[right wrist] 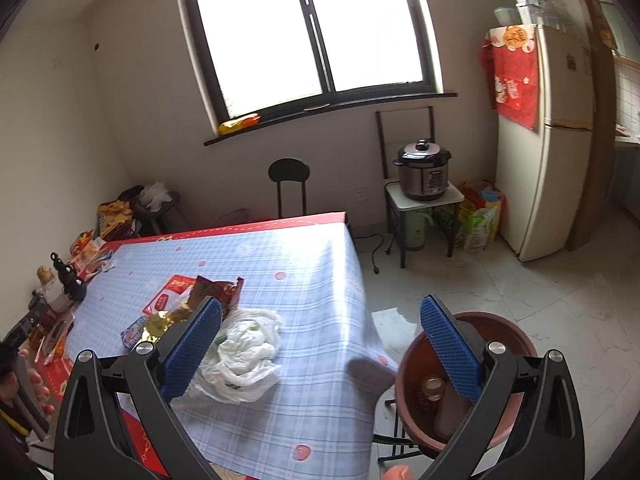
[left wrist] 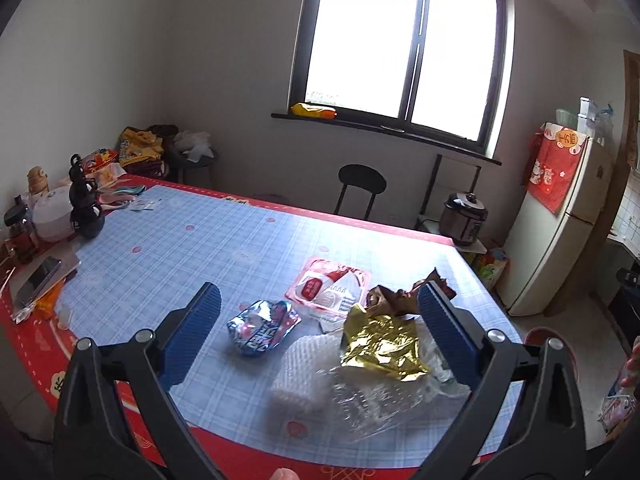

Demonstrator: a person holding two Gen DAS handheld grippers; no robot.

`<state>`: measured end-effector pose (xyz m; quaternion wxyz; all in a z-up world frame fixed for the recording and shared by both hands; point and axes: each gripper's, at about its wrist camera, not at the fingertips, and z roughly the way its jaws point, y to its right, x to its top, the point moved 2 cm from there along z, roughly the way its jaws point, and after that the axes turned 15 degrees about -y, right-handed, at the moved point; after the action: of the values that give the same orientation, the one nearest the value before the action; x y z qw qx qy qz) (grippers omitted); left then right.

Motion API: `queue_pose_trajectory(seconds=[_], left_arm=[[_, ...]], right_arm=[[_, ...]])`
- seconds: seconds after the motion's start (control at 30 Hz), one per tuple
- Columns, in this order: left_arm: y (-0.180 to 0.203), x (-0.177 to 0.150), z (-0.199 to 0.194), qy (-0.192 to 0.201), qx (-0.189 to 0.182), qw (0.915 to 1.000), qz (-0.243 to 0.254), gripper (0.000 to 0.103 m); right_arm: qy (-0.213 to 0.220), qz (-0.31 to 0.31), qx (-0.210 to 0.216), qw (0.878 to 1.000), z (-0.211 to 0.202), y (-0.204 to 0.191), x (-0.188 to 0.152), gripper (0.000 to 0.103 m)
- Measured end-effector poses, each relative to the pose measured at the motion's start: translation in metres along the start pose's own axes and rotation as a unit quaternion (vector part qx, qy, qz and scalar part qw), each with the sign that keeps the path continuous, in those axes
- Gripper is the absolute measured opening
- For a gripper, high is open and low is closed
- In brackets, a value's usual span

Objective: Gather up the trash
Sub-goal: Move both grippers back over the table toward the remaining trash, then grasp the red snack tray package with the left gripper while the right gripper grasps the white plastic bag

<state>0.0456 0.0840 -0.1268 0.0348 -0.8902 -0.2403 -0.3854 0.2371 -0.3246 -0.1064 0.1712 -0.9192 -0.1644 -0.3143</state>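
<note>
Trash lies on the blue checked tablecloth: a crumpled blue snack wrapper, a gold foil wrapper, a brown wrapper, a red-and-white packet, and clear plastic with white tissue. My left gripper is open above this pile, empty. In the right wrist view a crumpled white plastic bag lies near the table's right edge, beside the gold foil wrapper and brown wrapper. My right gripper is open and empty, its right finger over a brown round bin holding a small jar.
Bottles, a black figurine, a phone and clutter line the table's left side. A black stool stands behind the table. A pressure cooker sits on a small stand beside a fridge. A hand holds the left gripper.
</note>
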Motion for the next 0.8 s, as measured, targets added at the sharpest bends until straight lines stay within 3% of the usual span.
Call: queue_pose_trajectory(seconds=[0.23,0.37,0.7,0.8], left_arm=[[-0.042,-0.010,0.017,-0.045,-0.013,0.9989,0.009,0.097],[-0.066,-0.007,0.046,-0.100,-0.025,0.9947,-0.001,0.097],[-0.087,-0.003,0.131,-0.169,-0.034,0.9807,0.092,0.097],[-0.089,0.001,0.150,-0.181,-0.060,0.9771,0.094,0.096]], right_arm=[[-0.015,-0.005,0.003,1.000,0.018,-0.062,0.007,0.098],[-0.037,0.000,-0.005,0.999,0.029,-0.085,0.004,0.098],[-0.065,0.056,-0.029,0.996,0.041,-0.110,-0.004,0.098],[-0.069,0.062,-0.045,0.995,0.042,-0.116,-0.007,0.098]])
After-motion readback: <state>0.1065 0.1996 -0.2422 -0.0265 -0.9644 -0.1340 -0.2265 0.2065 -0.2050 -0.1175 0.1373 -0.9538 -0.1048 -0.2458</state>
